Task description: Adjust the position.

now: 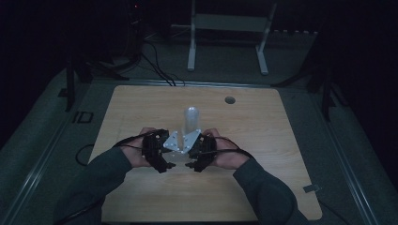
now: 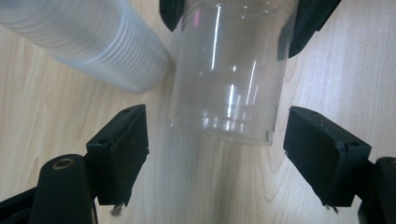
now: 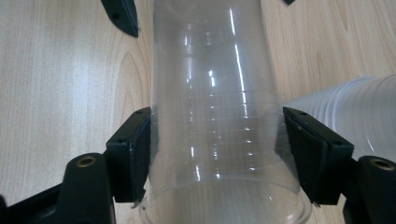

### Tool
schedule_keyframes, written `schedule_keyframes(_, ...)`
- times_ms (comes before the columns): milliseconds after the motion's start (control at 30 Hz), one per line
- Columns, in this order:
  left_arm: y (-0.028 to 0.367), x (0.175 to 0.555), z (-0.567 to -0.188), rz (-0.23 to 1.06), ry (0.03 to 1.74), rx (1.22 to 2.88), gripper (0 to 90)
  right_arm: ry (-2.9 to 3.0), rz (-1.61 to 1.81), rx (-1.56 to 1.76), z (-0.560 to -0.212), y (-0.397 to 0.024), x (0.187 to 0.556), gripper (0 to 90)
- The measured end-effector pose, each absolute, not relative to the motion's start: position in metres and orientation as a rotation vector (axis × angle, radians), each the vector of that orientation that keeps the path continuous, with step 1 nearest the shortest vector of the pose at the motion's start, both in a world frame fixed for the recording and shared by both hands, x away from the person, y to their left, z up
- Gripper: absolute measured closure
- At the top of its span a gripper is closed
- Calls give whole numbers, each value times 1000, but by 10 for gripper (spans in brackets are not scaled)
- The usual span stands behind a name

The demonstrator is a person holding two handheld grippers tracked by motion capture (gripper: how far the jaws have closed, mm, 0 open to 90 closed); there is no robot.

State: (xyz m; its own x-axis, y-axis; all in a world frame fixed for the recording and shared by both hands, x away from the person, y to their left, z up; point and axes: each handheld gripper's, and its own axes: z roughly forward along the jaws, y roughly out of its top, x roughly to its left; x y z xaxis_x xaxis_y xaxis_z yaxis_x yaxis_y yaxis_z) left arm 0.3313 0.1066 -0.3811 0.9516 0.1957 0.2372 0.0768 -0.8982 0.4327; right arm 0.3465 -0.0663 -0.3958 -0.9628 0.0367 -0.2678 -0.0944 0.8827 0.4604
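Looking down from the high view, I see a pale wood-grain counter (image 1: 263, 154) with rounded corners and one round cable hole (image 1: 229, 100) near its far edge, in a dim room with grey flooring, a white frame (image 1: 228, 28) and loose black cables (image 1: 155, 65) beyond. Count: one single clear plastic cup (image 3: 219, 116), one stack of nested clear cups (image 2: 88, 42), two grippers. My right gripper (image 3: 219, 158) has its fingers (image 3: 133, 154) clamped on the single cup's wall near the rim, one on each side. My left gripper (image 2: 215, 154) has its fingers (image 2: 123, 149) released, standing wide apart to either side of that cup's base without touching it. The stack lies on the counter just beside the held cup, outside both pairs of fingers.
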Motion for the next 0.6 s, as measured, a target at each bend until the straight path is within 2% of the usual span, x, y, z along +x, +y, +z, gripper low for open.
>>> schedule_keyframes(100, 105, 332, -382, 371, 171, 2702, 229, 2785, 712, -46, -396, -66, 346, 299)
schedule_keyframes(133, 106, 336, -378, 386, 84, 2775, 235, 2787, 717, -43, -395, -66, 344, 300)
schedule_keyframes(167, 105, 336, -378, 383, 75, 2786, 235, 2787, 717, -43, -395, -66, 344, 300)
schedule_keyframes(300, 105, 339, -377, 372, 29, 2815, 302, 2777, 729, -39, -394, -66, 343, 300)
schedule_keyframes(333, 103, 334, -385, 337, 160, 2706, 323, 2770, 752, 20, -394, -65, 341, 300)
schedule_keyframes(433, 105, 335, -385, 331, 146, 2712, 382, 2765, 776, 80, -395, -64, 339, 299)
schedule_keyframes(600, 106, 335, -386, 315, 156, 2695, 410, 2784, 774, 28, -395, -66, 340, 278)
